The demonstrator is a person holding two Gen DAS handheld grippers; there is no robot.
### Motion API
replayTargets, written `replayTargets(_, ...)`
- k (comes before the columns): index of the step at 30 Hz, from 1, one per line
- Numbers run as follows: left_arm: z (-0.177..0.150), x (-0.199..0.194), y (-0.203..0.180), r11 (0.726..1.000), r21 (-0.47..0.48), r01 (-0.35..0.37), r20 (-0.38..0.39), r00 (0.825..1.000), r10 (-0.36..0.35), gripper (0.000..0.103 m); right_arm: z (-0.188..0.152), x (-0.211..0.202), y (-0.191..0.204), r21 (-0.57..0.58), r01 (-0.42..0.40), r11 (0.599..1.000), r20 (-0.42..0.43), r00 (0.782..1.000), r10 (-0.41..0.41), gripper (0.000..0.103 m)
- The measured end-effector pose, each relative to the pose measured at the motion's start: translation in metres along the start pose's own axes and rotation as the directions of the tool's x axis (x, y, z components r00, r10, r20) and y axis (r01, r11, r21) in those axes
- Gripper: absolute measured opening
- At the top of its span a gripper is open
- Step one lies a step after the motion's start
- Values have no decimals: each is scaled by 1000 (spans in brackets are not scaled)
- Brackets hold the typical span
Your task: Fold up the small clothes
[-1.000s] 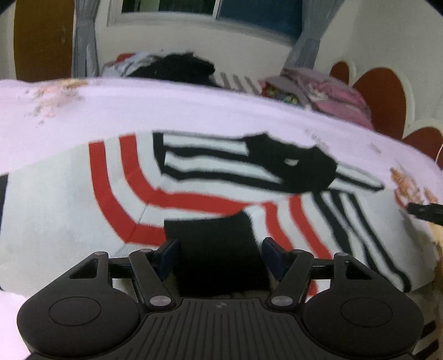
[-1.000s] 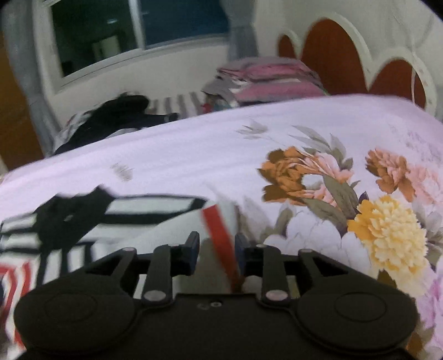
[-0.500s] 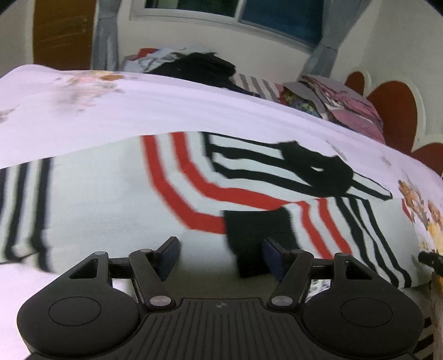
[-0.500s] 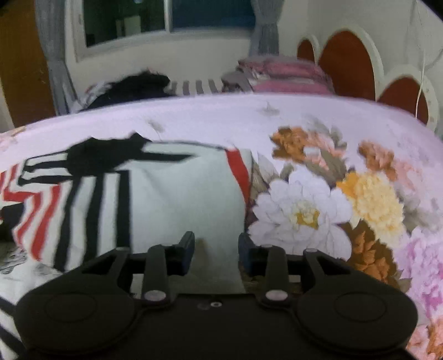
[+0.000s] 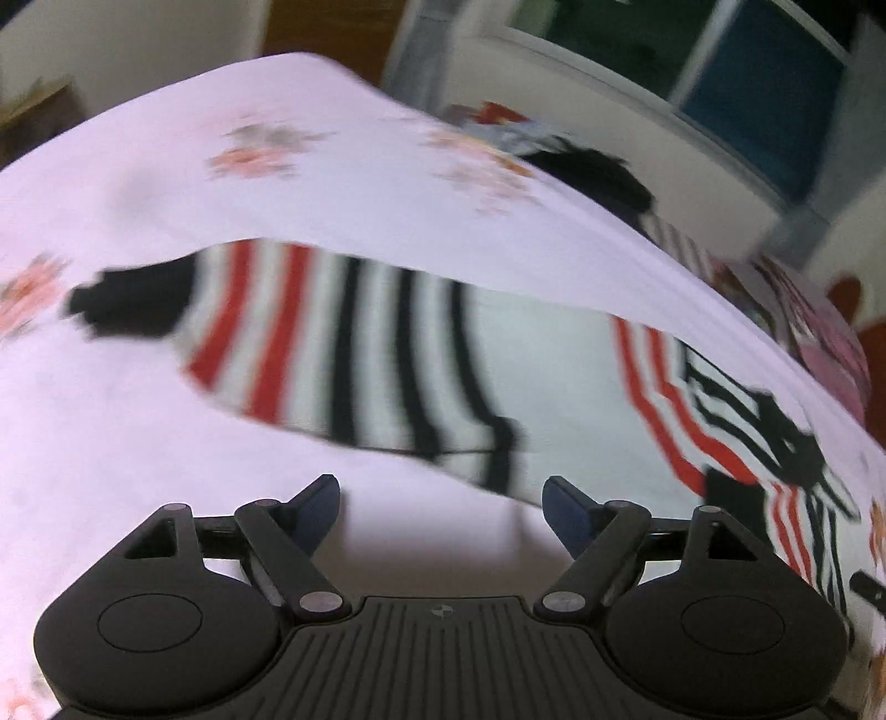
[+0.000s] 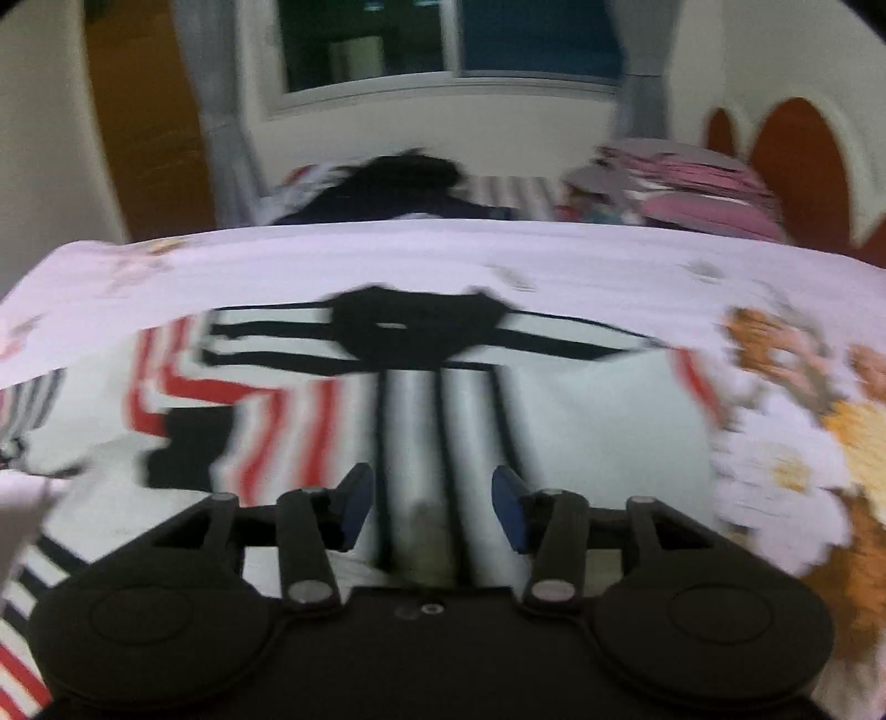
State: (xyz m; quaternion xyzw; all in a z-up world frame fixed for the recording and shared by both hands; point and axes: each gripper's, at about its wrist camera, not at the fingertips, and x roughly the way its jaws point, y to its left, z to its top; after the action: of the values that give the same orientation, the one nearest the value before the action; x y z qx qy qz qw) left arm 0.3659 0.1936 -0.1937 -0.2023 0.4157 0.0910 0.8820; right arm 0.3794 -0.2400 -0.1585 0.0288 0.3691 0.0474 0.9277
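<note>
Evidently we had just let go: both grippers, left (image 5: 437,507) and right (image 6: 432,507), had been opening (nothing between either's jaws), leaving the striped sweater (image 6: 554,421) spread on the bed (image 5: 166,443), 1 fold done.

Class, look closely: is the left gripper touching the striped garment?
Apart. In the left wrist view the left gripper stands open over bare bedsheet; the striped garment lies beyond its fingertips.

Soft indoor light falls evenly on my bed (image 5: 387,183). Both views smear with motion blur, the striped garment (image 6: 581,421) worst. Fisheye bends the edges; corners darken; the window (image 6: 454,39) stays dark.
</note>
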Motion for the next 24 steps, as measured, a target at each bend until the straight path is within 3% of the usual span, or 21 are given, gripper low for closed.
replayTargets(6,5,13,55,985,-166,-38,8,999,40,79,14,17,45,-17,-88,996,-9,996,88,47)
replayTargets(14,30,47,84,964,-263,42,98,995,-16,77,16,42,66,-19,-80,997,-41,996,80,47)
replayTargets(15,32,50,83,965,-262,32,109,994,-3,61,16,45,65,-9,-78,997,-48,996,77,47)
replayTargets(16,34,54,81,968,-249,15,110,994,13,38,15,48,65,4,-77,997,-53,996,77,47)
replayTargets(18,38,60,81,974,-225,-29,112,992,55,16,15,53,64,24,-77,997,-62,995,78,47)
replayTargets(22,44,63,83,969,-248,-14,116,992,44,6,12,61,63,25,-49,999,-72,996,50,47)
replayTargets(24,44,55,78,974,-228,0,140,990,33,6,8,72,63,23,-36,999,-123,992,39,47)
